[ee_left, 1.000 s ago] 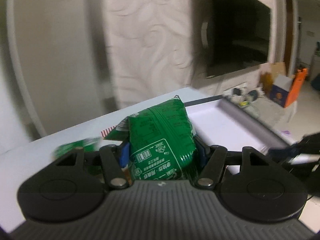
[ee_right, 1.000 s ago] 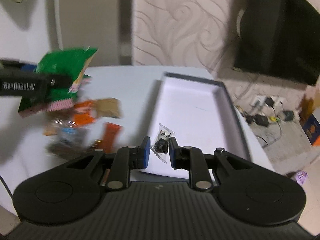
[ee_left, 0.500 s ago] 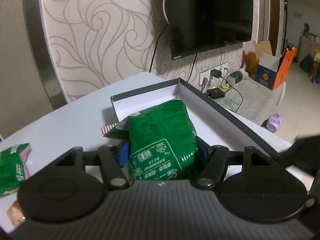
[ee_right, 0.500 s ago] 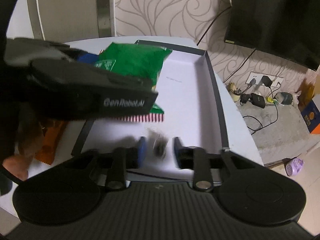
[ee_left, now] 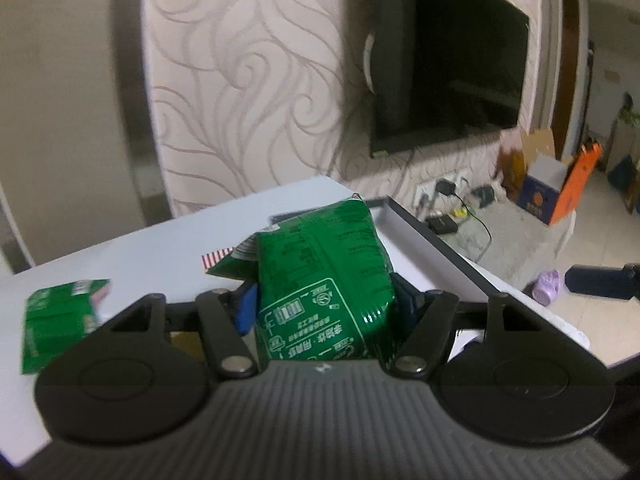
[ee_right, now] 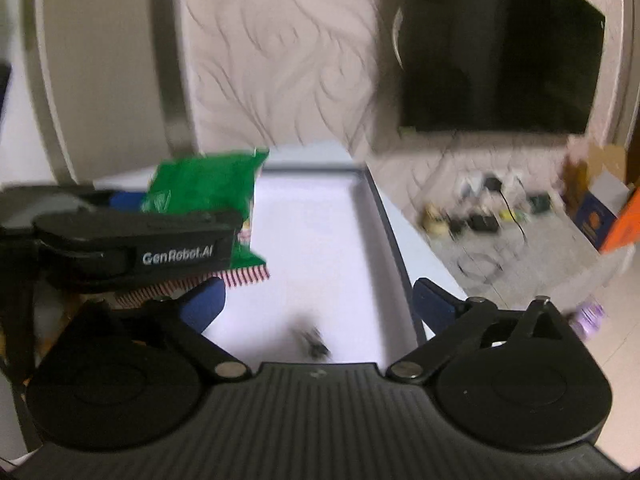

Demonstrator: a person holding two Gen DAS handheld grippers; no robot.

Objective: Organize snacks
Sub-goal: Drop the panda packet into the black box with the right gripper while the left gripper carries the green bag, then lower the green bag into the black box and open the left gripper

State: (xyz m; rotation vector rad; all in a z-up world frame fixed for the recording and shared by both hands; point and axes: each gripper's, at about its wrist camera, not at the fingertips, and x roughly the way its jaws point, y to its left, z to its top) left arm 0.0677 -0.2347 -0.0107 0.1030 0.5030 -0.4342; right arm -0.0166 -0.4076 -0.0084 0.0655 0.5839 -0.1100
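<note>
Green snack bag [ee_left: 320, 280]: clamped in left gripper [ee_left: 325, 306], carried toward tray [ee_right: 320, 220]. Right gripper [ee_right: 318, 300]: jaws just sprung wide; small dark packet [ee_right: 314, 342], blurred, apparently dropped beneath.

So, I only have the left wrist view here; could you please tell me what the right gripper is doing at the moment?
Observer: The right gripper is open, jaws just spread wide over the white tray, with nothing pressed between them.
Operator: Thank you. Is anything lying in the tray beneath it?
Observer: Yes, a small dark wrapped snack lies on the tray floor near the closest edge, blurred.
Operator: And how does my green packet look from that side?
Observer: The green snack bag, clamped in the left gripper, hangs over the tray's left edge, its red-striped seam lowest.
</note>
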